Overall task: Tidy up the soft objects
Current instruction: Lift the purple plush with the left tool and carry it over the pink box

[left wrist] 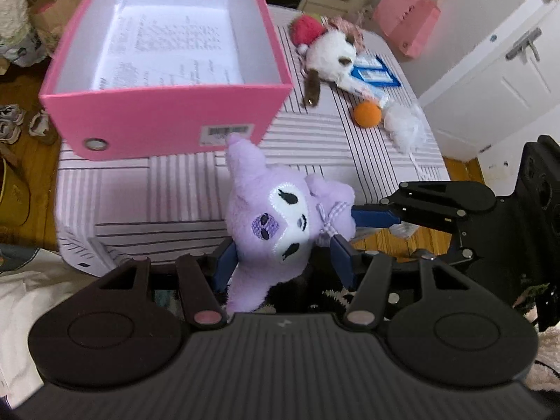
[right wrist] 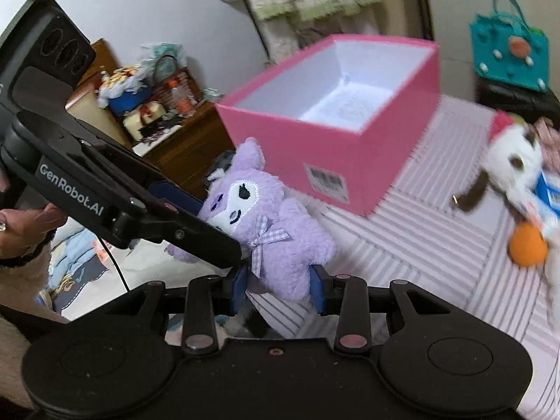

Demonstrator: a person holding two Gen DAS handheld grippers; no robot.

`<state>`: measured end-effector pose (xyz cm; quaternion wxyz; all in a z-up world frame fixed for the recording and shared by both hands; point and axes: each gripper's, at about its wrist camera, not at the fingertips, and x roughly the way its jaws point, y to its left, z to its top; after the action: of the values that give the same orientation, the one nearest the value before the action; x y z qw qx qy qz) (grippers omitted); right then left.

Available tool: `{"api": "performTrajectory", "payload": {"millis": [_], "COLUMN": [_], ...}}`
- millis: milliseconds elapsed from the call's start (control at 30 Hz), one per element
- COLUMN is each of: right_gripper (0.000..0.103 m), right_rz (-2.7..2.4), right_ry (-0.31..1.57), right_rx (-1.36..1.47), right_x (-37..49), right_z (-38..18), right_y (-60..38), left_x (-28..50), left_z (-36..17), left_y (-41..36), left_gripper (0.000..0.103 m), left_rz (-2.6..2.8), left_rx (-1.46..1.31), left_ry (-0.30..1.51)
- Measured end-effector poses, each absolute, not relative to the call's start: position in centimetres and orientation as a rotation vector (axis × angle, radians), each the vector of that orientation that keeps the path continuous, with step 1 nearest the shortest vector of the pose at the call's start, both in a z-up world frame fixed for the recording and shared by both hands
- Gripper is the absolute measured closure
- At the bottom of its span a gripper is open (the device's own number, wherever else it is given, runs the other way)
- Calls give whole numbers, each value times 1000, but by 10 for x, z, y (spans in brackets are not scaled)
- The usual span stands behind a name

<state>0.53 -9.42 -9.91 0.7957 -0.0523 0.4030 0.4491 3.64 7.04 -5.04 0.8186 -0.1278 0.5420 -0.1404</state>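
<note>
Both grippers are clamped on the same purple plush [left wrist: 276, 224]: left gripper [left wrist: 281, 257] squeezes its head, right gripper [right wrist: 280, 285] pinches its lower body. It's held above the striped table [left wrist: 315, 147], just near of the open pink box [left wrist: 168, 70].

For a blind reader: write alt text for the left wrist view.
Both tools grip a purple plush toy: the left tool at its head, the right tool at its body. Behind stands an open pink box; a white plush dog lies farther right.
</note>
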Motion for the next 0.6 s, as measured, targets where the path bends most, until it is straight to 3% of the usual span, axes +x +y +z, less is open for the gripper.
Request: {"api": "performTrajectory", "payload": {"millis": [600], "right_gripper": [61], "right_rz": [953], "right_ry": [589], "right_rx": [-208], "right_x": [67], "right_z": [-30], "right_y": [-57], "left_x": [85], "left_z": [2], "left_y": [127], "left_gripper": [47], "left_rz": [-293], "left_rx": [-300], "left_ry": [850]}}
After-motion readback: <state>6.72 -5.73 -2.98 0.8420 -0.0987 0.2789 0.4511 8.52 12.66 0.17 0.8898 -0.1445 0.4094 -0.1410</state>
